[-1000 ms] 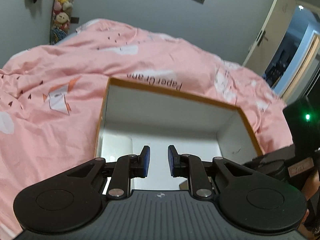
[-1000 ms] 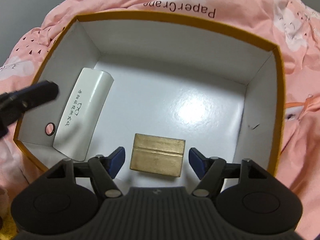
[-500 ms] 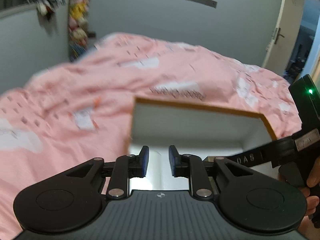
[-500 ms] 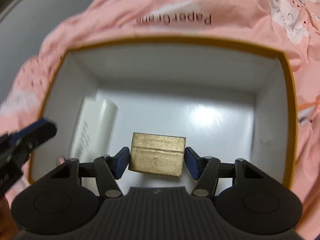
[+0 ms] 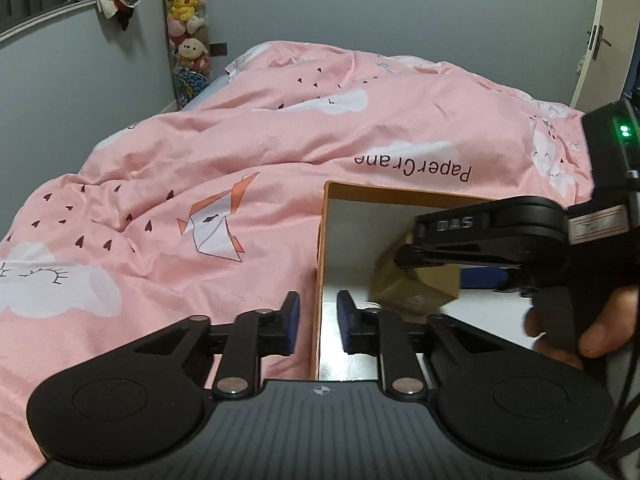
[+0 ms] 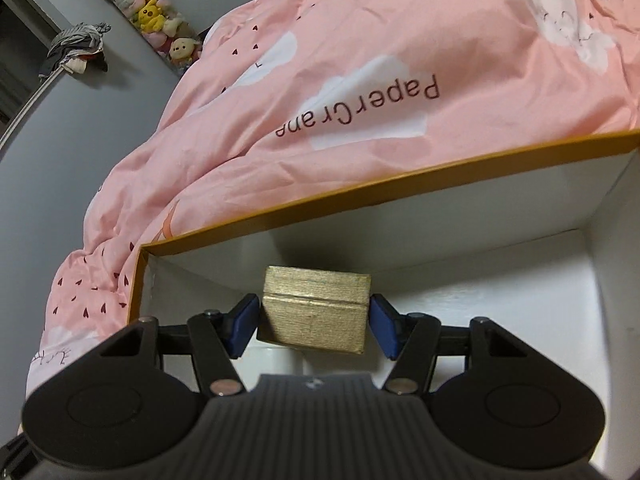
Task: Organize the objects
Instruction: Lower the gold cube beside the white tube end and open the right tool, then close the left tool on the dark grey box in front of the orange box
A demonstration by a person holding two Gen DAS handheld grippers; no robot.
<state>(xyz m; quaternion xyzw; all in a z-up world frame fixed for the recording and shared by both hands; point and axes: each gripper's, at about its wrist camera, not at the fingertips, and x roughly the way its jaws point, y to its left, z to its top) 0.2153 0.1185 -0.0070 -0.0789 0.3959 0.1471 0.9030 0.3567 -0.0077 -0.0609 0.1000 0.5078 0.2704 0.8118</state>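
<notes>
Two grippers in play, and I'm working largest thing down. The pink duvet (image 5: 248, 148) is spreading out ahead of both of them, w/ the orange-rimmed box (image 6: 384, 196) sitting on it directly in front of the right gripper (image 6: 314, 316).

A sec ago I was hovering the right one wide open over the gold block (image 6: 316, 312) as it lay on the box floor; half a sec ago the pads were closing on its sides. Now the right gripper is clamped on the block, blue fingertips (image 6: 244, 318) pressing both ends, and the block is riding up between them w/ the far wall behind it, looking clear of the floor. So I'm reading the pick as done; the carry is what's left. Can't tell yet where the block is meant to go.

The left gripper (image 5: 318, 322) is sitting narrowly open, holding nothing, its jaws straddling the box's near-left wall w/o gripping it. It has swung left since a sec ago. From its view the block (image 5: 412, 288) is blurred, off to its right.

A white case is lying just under the right gripper, mostly hidden.
</notes>
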